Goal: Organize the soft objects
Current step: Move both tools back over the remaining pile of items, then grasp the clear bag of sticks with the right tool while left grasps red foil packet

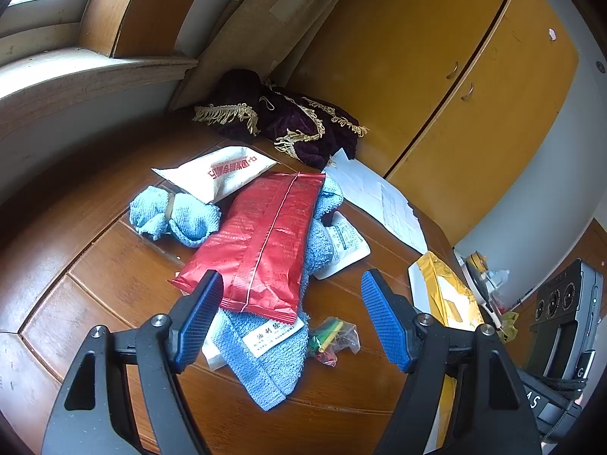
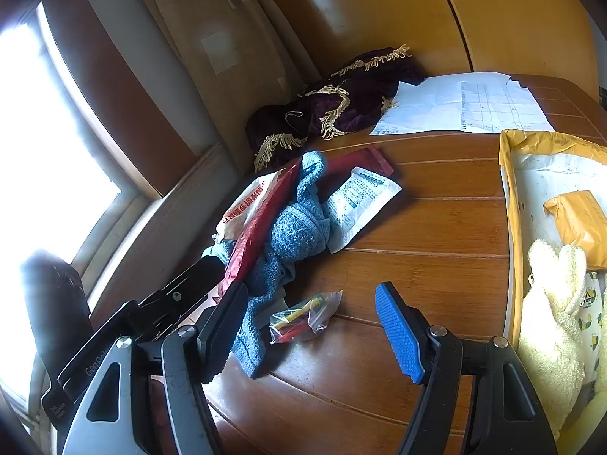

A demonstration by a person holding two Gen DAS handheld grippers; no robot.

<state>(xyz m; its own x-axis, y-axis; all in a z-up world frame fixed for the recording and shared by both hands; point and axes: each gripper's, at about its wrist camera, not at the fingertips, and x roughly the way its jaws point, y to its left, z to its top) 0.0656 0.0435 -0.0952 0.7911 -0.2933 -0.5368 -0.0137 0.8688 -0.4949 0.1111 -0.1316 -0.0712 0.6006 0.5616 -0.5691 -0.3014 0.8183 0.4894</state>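
Both grippers hover with jaws spread, gripping nothing: the left gripper [image 1: 292, 295] above the red foil packet [image 1: 261, 242] lying across the blue towel [image 1: 273, 364], the right gripper [image 2: 309, 311] over a small plastic bag [image 2: 305, 316] on the wooden table [image 2: 436, 227], just beside that towel

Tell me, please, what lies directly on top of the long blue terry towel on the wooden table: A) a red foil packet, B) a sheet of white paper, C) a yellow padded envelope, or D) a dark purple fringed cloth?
A: the red foil packet rests across the long blue terry towel, whose ends stick out beyond it.
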